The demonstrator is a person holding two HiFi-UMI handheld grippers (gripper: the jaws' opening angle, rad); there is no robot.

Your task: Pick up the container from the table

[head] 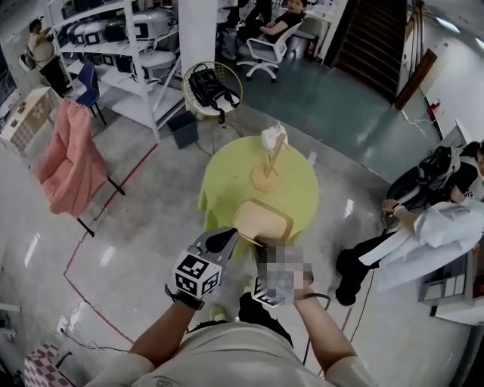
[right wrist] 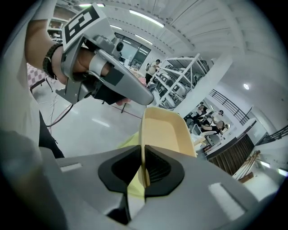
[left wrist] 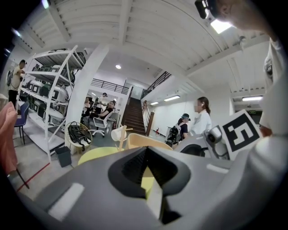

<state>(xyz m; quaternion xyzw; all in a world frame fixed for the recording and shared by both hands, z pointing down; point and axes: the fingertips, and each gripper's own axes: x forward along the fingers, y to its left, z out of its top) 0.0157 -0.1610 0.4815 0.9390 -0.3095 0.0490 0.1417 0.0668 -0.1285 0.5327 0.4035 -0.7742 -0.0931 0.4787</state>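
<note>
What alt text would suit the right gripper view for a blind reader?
The right gripper is shut on the rim of a pale yellow container over a yellow-green table. The left gripper is close by its far edge.

Person's wearing pale beige short-sleeve top (head: 227,361), black strap (head: 184,297) on L wrist. Left gripper (head: 229,239) & right gripper (head: 262,246) are showing grey shells, black ribbed fingers (right wrist: 158,169), each carrying b/w marker cube (head: 198,273).

A pink cloth (head: 69,155) hangs over a chair (head: 92,221) near white shelving (head: 125,57) loaded with appliances (head: 155,23). A black backpack (head: 210,89) sits in a round chair (head: 239,85), and a person in white (head: 427,230) sits at the right.
</note>
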